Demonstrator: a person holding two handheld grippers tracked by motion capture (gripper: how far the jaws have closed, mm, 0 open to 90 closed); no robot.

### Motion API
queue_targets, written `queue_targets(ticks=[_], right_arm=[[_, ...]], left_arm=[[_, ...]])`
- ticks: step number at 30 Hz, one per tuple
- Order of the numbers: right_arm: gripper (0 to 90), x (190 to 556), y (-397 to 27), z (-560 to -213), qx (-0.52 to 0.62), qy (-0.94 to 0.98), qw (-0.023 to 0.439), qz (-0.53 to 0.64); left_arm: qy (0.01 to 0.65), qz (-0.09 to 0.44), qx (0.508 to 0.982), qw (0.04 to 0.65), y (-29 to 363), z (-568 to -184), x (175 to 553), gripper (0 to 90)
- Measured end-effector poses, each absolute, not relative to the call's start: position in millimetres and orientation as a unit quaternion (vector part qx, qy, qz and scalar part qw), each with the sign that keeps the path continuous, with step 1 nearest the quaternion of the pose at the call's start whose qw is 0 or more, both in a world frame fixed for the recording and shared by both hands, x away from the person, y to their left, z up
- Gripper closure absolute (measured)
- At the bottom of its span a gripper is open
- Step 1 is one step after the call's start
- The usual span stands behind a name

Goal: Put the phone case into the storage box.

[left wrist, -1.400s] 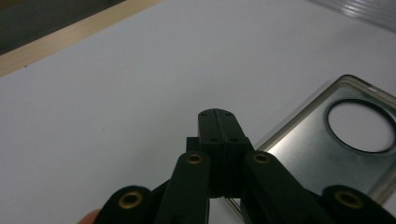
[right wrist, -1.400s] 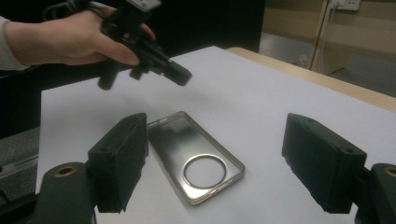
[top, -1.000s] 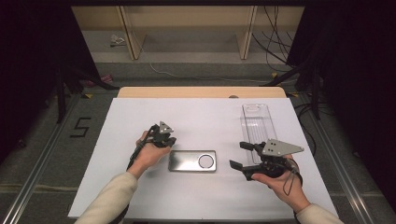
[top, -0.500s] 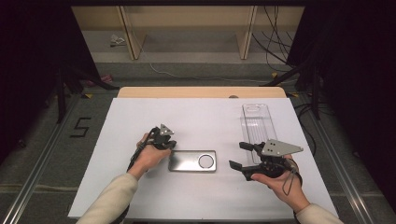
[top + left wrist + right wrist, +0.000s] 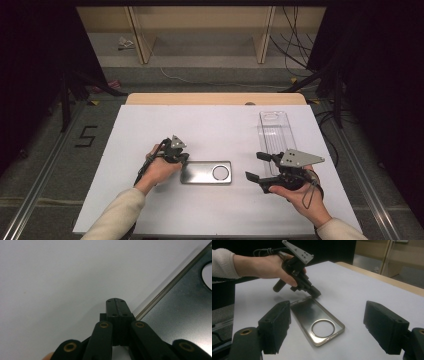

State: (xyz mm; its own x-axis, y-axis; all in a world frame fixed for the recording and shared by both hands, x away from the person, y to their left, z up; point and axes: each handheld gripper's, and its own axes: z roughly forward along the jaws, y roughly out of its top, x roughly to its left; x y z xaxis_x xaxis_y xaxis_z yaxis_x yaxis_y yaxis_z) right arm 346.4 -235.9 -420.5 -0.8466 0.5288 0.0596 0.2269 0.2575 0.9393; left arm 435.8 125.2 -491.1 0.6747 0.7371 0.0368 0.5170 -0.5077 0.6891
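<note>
- The metal case, a flat rectangular shell with a round cut-out near one end, lay flat on the white counter, roughly midway between the person's two hands.
- The left tongs were pressed together with nothing between them; their tip rested at the case's left end, at or just beside the raised rim. Actual contact could not be confirmed from the left gripper view.
- The right tongs were spread wide and empty, held near the case's right end but apart from it. In the right gripper view the case lay between and beyond the two pads.
- A clear plastic tray lay on the counter behind the right tongs, well apart from the case.
- Assessment: the step in hand appeared to be steadying or nudging the case with the closed left tip while the right tongs prepared to take it.
- Recommended practice: keep the left tip low against the rim so the case cannot slide or pivot; bring the right tongs in level with the counter; close across the two long edges, clear of the cut-out, where the wall is continuous.
- Risk noted: the polished shell would probably slip under an off-centre or shallow pinch, and a steep approach could tip the far end up.
</note>
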Motion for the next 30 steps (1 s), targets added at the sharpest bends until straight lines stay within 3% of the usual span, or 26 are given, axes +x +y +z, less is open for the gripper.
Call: queue_targets(ticks=[30], right_arm=[[22.9, 348, -236, -422, 0.245, 0.782, 0.136, 0.556]], left_arm=[[0.312, 0.116, 0.884, 0.329, 122, -487, 380, 89.9]])
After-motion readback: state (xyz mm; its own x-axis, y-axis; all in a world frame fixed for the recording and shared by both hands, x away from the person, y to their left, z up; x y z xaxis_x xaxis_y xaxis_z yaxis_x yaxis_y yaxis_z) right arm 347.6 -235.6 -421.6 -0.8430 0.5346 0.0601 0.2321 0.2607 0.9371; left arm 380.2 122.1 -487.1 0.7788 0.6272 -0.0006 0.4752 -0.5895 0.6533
